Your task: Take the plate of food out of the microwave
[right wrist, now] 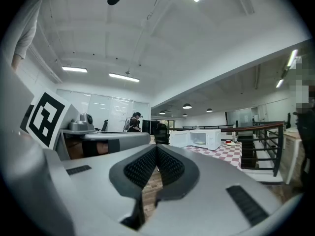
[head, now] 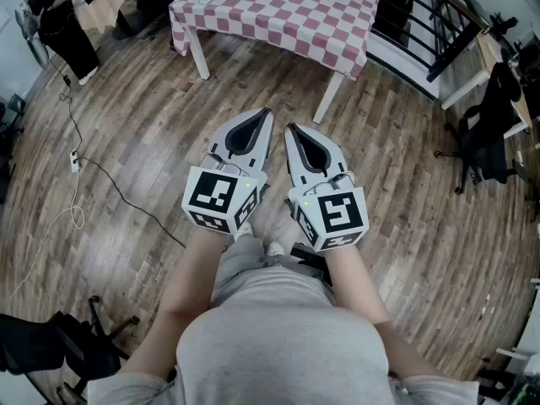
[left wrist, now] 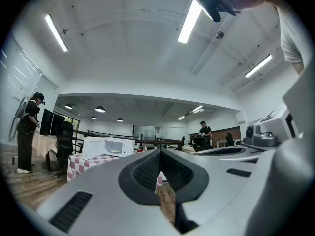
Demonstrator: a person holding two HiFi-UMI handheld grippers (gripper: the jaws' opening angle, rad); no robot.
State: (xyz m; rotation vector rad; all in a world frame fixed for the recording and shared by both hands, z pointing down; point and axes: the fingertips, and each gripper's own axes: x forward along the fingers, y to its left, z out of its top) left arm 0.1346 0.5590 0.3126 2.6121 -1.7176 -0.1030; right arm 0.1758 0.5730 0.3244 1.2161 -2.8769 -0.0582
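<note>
Evidently the approach step. Head view: left gripper (head: pixel 263 118) and right gripper (head: pixel 293 133) were level, well short of the checked table (head: pixel 278 19). Left gripper view: jaws closed, empty; microwave (left wrist: pixel 109 146) sat far ahead. Right gripper view: jaws together, empty; plate (right wrist: pixel 200 142) seemingly inside microwave. Next move called for walking closer and opening a claw.

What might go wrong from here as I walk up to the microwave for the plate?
The black cable on the wooden floor trails left of your path; drifting that way risks a trip. The left gripper and right gripper are both shut, so reaching into the white microwave like that would likely knock whatever is inside rather than grasp it.
</note>
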